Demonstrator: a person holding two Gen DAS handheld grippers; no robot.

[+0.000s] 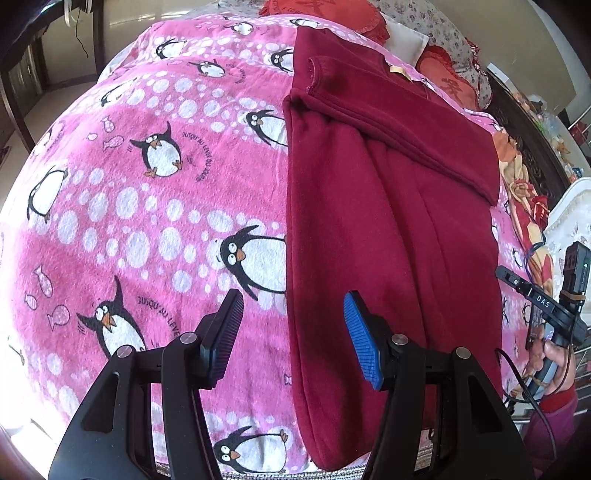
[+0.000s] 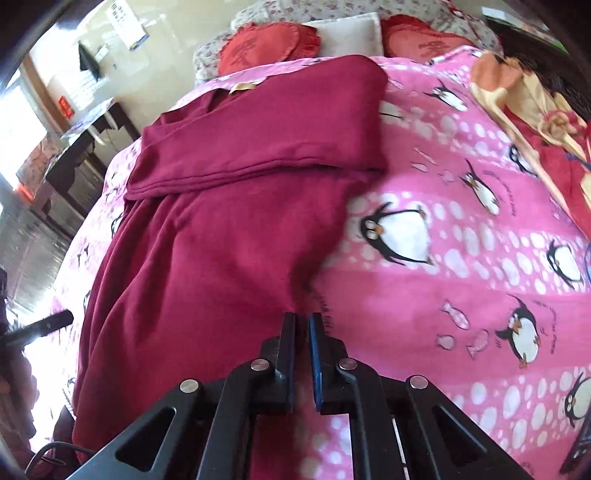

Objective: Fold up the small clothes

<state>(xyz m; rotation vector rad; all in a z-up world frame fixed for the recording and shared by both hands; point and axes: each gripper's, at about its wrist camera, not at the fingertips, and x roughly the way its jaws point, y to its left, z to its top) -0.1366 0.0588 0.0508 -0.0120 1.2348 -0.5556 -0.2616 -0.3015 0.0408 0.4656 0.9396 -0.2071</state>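
Observation:
A dark red fleece garment (image 1: 391, 229) lies flat on a pink penguin blanket (image 1: 147, 206), its upper part folded over across the middle. My left gripper (image 1: 293, 314) is open above the garment's left edge, near its lower end, and holds nothing. In the right wrist view the garment (image 2: 221, 229) fills the left half. My right gripper (image 2: 303, 321) is nearly shut, its jaws pinching the garment's lower right edge. The right gripper and the hand holding it also show in the left wrist view (image 1: 546, 314) at the far right.
Red heart cushions (image 2: 266, 46) and a white pillow (image 2: 347, 35) lie at the head of the bed. A red and cream patterned cloth (image 2: 546, 122) lies along the right side. A dark desk (image 2: 77, 162) stands beyond the left edge.

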